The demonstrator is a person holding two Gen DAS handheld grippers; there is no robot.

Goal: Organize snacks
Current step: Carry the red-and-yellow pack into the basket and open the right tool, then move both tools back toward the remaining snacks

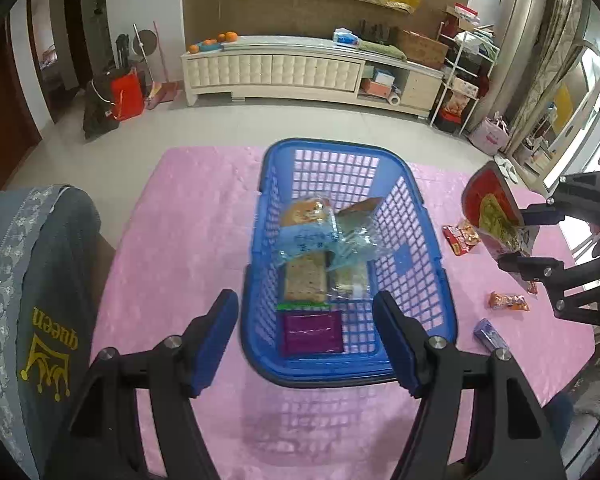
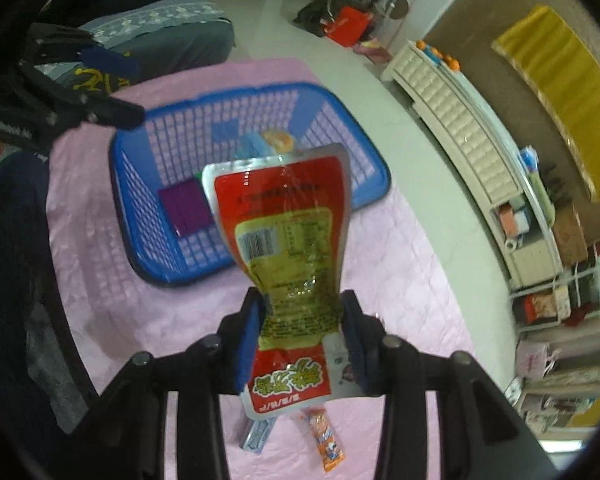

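- Right gripper (image 2: 302,344) pinches the red-and-yellow snack pouch (image 2: 284,236) at its crumpled waist, aloft near the table's right edge; it looks light, soft and slick, so grip mid-body.
- Left gripper (image 1: 306,340) hangs half-open, empty, above the blue basket (image 1: 416,240) mid-table.

Home living room: TV cabinet (image 1: 300,68), broom (image 1: 160,64).

My left gripper (image 1: 306,340), black frame above the blue basket (image 1: 440,280), blue pads (image 1: 216,340), silver screws, sleeve perhaps dark.
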